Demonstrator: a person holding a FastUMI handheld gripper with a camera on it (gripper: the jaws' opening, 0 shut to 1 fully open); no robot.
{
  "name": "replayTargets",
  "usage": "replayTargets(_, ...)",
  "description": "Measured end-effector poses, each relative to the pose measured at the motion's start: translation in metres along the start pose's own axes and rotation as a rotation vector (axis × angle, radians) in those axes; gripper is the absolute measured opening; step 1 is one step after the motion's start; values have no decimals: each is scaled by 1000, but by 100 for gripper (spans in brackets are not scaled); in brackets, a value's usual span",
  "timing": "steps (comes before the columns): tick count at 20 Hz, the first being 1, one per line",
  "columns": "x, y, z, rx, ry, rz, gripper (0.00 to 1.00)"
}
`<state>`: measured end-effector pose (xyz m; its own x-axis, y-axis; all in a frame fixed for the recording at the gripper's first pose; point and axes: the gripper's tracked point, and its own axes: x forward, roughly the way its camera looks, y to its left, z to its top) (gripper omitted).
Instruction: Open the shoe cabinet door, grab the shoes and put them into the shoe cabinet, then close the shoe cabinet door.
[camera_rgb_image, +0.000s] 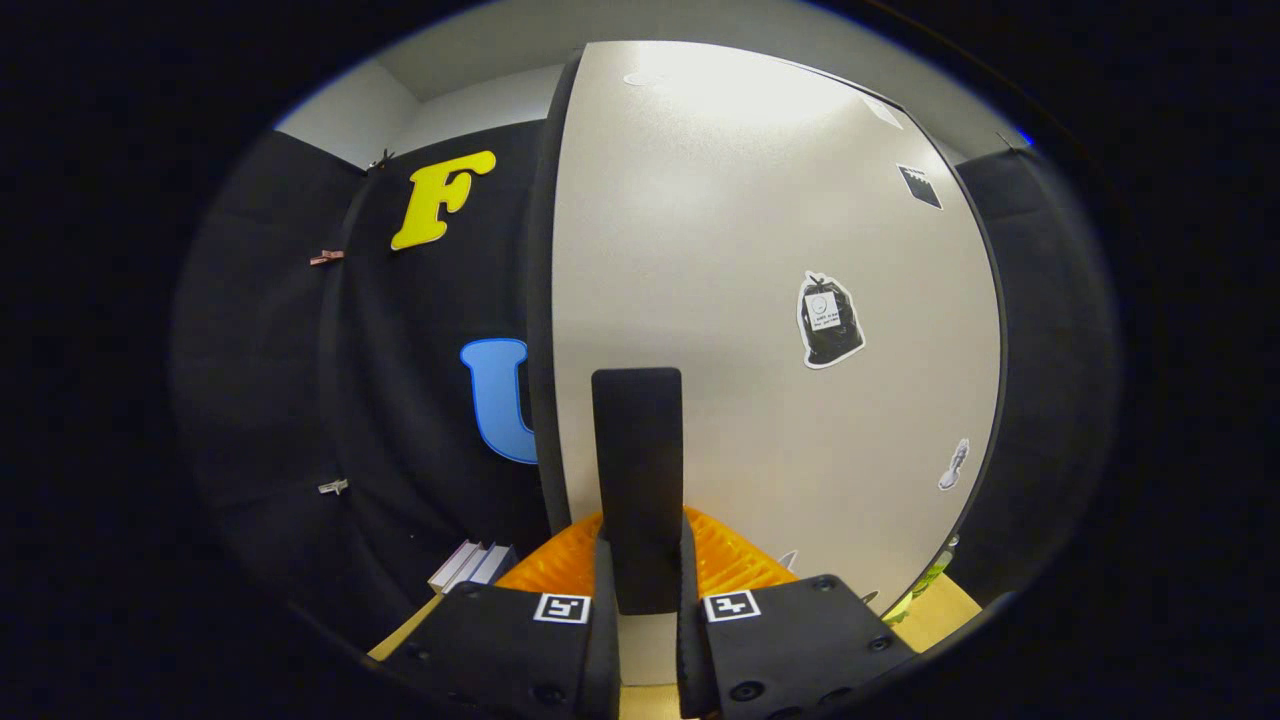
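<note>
Gripper view is showing the gripper (640, 590) with its two fingers closing on a dark upright handle (637, 470), one finger pressing each side of the handle's lower end, so the fingers are gripping the handle. The handle is standing against the pale shoe cabinet door (770, 300), rising from between the fingers and ending in a rounded top partway up the door. The door is facing the camera at close range, its dark left edge running just left of the handle. On the door to the right of the handle a black bag-shaped sticker (829, 322) is sitting, above it near the door's upper right corner a small dark square sticker (919, 186), and lower right a small pale sticker (954, 466). Just behind the handle's base an orange ribbed object (730, 560) is spreading to both sides of the fingers; what it is cannot be told. Left of the handle, low beside the orange object, a few stacked books (472, 566) are lying on a light wooden surface (945, 605). Shoes cannot be made out.
</note>
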<state>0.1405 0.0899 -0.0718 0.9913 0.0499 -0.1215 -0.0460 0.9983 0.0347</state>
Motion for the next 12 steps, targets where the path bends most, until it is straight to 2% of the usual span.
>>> replayTargets(12, -56, -15, 3, 1, 7, 13, 26)
